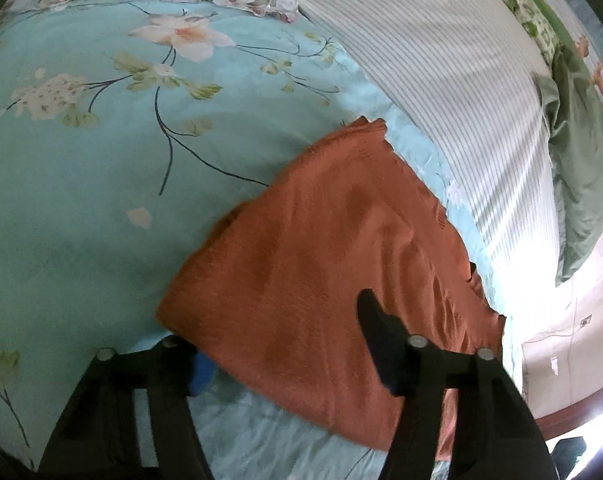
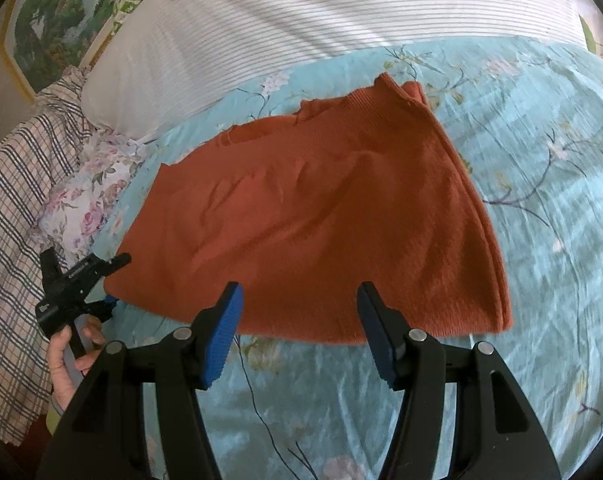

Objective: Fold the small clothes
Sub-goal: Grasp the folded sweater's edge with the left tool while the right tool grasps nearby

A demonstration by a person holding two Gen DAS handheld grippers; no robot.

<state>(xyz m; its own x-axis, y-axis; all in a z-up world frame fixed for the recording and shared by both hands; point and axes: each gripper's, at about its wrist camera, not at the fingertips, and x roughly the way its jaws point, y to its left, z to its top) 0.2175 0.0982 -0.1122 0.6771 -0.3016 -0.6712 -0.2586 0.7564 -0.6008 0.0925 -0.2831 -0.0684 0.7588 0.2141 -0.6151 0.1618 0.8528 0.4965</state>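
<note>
A rust-orange knit garment [image 2: 321,216] lies folded flat on the turquoise floral bedspread [image 2: 541,184]. My right gripper [image 2: 299,332] is open and empty, its blue-padded fingertips just short of the garment's near edge. My left gripper [image 2: 115,280] shows at the left of the right wrist view, open, with the garment's left corner between its jaws. In the left wrist view the garment [image 1: 333,264] fills the centre; one finger [image 1: 381,340] lies over it, the other [image 1: 199,372] sits below its edge, and my left gripper [image 1: 285,360] is open.
A white striped pillow [image 2: 301,20] lies behind the garment. A floral cloth [image 2: 89,184] and a checked cloth [image 2: 17,216] lie at the left. An olive-green garment [image 1: 577,176] hangs past the pillow. A wall and dark wood edge [image 1: 573,412] show at the right.
</note>
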